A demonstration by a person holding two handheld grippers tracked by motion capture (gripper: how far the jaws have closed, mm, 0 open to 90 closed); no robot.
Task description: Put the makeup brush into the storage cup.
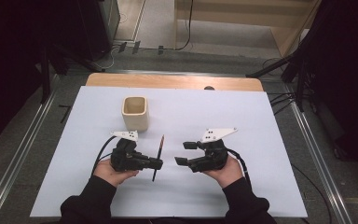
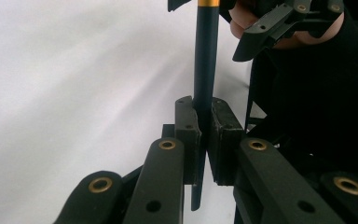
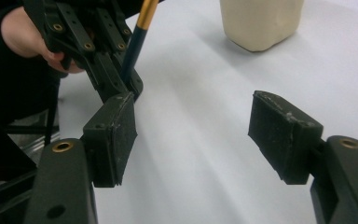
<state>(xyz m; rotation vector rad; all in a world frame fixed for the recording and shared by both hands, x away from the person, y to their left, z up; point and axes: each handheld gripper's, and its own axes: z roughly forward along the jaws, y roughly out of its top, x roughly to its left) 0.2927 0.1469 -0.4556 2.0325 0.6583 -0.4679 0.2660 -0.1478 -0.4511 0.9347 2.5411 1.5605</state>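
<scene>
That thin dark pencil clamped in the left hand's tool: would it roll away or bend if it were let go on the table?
The pencil looks straight and stiff. It is probably light, since the left gripper holds it by a small part of its length. Slim and apparently round, it would likely roll on the smooth white table.

High view looks down; gripper views sit close, sharing the pencil (image 2: pixel 206 56).
</scene>
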